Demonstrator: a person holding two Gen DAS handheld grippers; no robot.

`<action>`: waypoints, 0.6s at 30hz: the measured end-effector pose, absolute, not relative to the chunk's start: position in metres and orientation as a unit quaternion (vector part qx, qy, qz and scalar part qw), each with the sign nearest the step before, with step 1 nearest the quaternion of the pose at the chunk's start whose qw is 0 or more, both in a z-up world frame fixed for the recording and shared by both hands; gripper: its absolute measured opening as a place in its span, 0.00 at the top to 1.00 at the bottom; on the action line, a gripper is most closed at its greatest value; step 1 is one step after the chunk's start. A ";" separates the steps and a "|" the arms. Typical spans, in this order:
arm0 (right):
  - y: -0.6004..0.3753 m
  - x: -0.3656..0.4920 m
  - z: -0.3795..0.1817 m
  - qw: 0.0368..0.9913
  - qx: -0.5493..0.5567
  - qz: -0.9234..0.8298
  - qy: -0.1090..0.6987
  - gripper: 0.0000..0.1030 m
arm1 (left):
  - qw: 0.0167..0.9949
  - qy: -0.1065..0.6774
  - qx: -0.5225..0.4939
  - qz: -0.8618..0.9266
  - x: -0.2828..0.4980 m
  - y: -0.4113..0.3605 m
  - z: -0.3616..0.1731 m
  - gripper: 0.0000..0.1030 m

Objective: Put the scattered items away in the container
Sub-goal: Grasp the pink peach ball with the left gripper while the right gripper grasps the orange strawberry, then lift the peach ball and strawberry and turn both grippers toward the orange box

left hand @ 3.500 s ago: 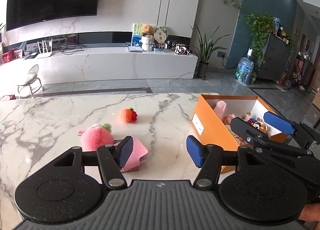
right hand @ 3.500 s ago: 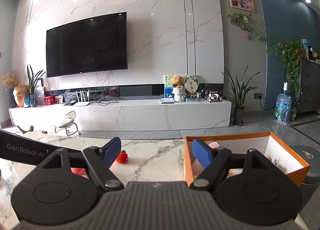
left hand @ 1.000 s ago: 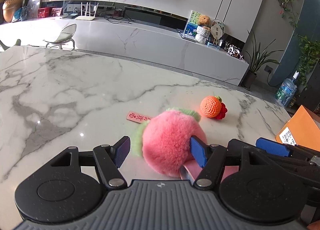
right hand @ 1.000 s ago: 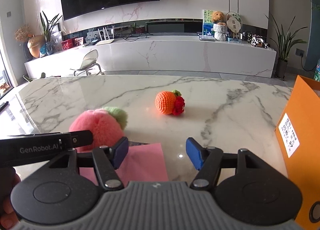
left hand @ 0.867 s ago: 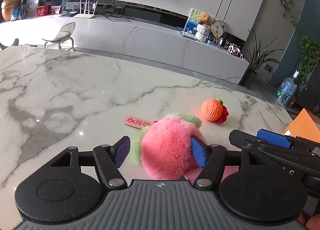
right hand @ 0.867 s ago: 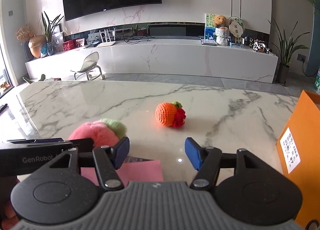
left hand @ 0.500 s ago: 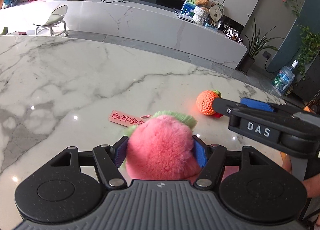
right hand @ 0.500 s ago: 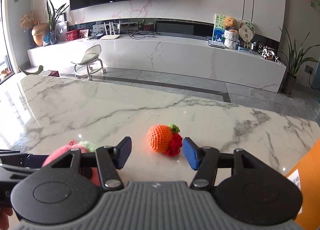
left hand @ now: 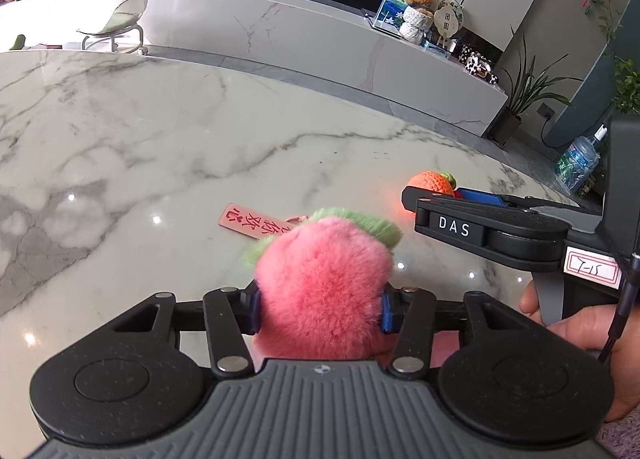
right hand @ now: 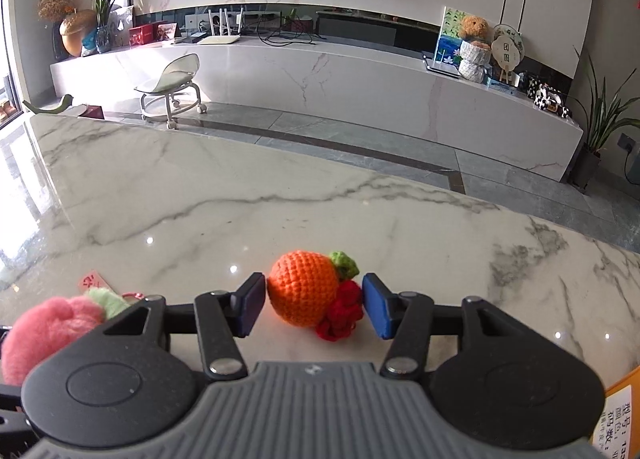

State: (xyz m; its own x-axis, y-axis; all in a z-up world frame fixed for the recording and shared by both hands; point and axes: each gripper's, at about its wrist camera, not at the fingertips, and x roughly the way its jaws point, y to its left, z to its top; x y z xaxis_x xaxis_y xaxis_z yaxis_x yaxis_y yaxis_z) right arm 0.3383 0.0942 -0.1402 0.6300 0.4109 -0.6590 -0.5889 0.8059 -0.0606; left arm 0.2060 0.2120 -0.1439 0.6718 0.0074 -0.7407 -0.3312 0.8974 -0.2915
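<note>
The left tongs [left hand: 318, 307] are clenched on the pink plush peach [left hand: 324, 283], pads sunk into its fur, low over the marble surface [left hand: 160, 131]. A pink tag [left hand: 256, 221] lies flat just beyond the peach. To the peach's right, the right tongs [right hand: 314, 305] stand released around the orange crochet fruit [right hand: 304, 287], which rests on the surface. An orange box corner [right hand: 618, 415] shows at the fruit's right.
</note>
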 end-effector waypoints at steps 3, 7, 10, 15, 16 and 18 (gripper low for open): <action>0.090 0.333 -0.138 0.894 -0.131 0.281 0.323 0.48 | 0.891 0.393 -0.205 0.098 0.203 0.212 -0.142 0.48; 0.083 0.322 -0.132 0.897 -0.126 0.282 0.318 0.49 | 0.890 0.390 -0.209 0.111 0.195 0.213 -0.138 0.50; 0.079 0.312 -0.127 0.899 -0.123 0.283 0.312 0.49 | 0.888 0.385 -0.218 0.121 0.187 0.216 -0.134 0.50; 0.064 0.282 -0.106 0.905 -0.113 0.286 0.294 0.49 | 0.892 0.374 -0.216 0.135 0.170 0.219 -0.121 0.51; 0.060 0.275 -0.101 0.906 -0.111 0.286 0.290 0.49 | 0.893 0.371 -0.215 0.137 0.166 0.219 -0.118 0.51; 0.053 0.262 -0.093 0.909 -0.107 0.286 0.283 0.49 | 0.896 0.365 -0.212 0.138 0.158 0.218 -0.110 0.51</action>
State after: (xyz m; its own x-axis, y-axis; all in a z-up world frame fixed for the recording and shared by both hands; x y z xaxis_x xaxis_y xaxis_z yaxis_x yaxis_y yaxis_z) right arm 0.2617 0.0526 -0.0927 0.6764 0.4592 -0.5759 -0.5800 0.8140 -0.0321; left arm 0.1580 0.2179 -0.1100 0.6952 0.0929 -0.7128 -0.4029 0.8716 -0.2794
